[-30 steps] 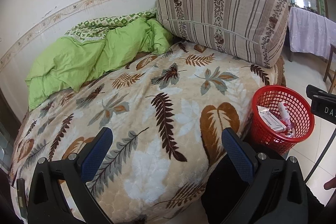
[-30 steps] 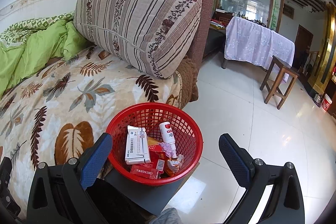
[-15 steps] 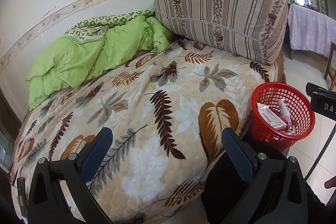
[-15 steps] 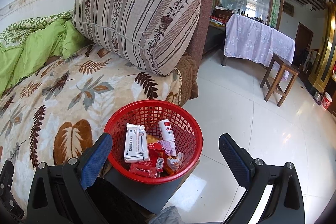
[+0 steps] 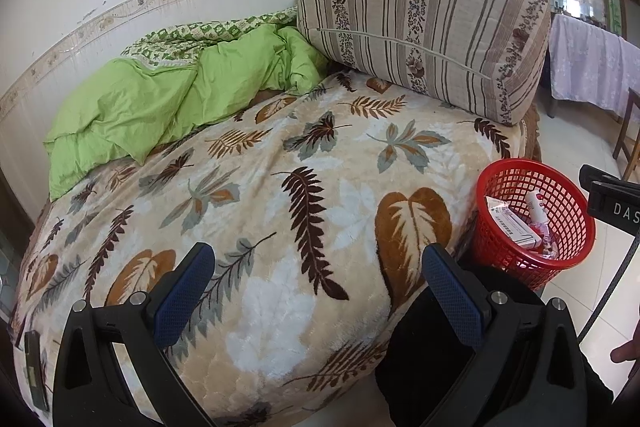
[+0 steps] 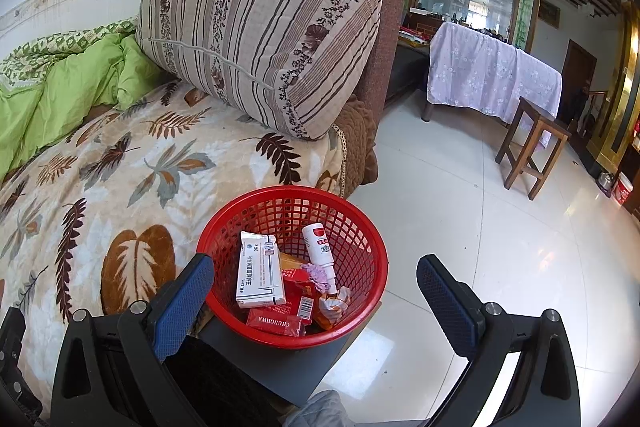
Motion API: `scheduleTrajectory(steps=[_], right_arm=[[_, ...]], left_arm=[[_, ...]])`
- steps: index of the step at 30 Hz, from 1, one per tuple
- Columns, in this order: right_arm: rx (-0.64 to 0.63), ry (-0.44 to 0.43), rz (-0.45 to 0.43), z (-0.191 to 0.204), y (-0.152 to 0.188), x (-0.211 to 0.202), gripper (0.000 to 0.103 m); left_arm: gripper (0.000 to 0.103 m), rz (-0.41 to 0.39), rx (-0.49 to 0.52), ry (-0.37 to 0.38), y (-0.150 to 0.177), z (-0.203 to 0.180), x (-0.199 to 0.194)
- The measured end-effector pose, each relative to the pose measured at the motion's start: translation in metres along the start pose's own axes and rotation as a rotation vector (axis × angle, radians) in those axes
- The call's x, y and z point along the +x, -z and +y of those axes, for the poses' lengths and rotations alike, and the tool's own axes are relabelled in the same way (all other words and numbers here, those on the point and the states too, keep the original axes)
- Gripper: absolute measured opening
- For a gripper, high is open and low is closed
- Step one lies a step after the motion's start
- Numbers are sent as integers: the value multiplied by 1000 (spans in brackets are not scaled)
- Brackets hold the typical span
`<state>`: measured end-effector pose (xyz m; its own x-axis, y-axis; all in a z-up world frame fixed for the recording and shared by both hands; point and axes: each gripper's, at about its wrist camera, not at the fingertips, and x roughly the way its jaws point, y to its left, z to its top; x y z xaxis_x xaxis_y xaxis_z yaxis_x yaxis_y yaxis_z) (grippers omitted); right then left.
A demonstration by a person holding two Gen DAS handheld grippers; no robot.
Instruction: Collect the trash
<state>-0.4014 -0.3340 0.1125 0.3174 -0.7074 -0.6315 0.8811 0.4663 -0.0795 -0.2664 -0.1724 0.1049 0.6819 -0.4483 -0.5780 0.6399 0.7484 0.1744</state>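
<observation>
Through the left wrist camera we see our left gripper [image 5: 318, 285] spread wide and empty above the leaf-patterned blanket [image 5: 256, 195], with the red basket [image 5: 560, 267] just off the bed's right edge. Through the right wrist camera our right gripper [image 6: 316, 293] also gapes empty over that basket [image 6: 256, 327], where a white box [image 6: 258, 275], a white bottle [image 6: 318, 247] and a red pack [image 6: 276, 321] lie together.
</observation>
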Motion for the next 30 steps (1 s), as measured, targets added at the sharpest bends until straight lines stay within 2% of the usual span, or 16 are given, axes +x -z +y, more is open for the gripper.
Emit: scheduleTrajectory(steps=[30], right_arm=[[-6, -2, 5, 2, 3, 0, 102]], left_arm=[[103, 3, -3, 3, 0, -1, -1]])
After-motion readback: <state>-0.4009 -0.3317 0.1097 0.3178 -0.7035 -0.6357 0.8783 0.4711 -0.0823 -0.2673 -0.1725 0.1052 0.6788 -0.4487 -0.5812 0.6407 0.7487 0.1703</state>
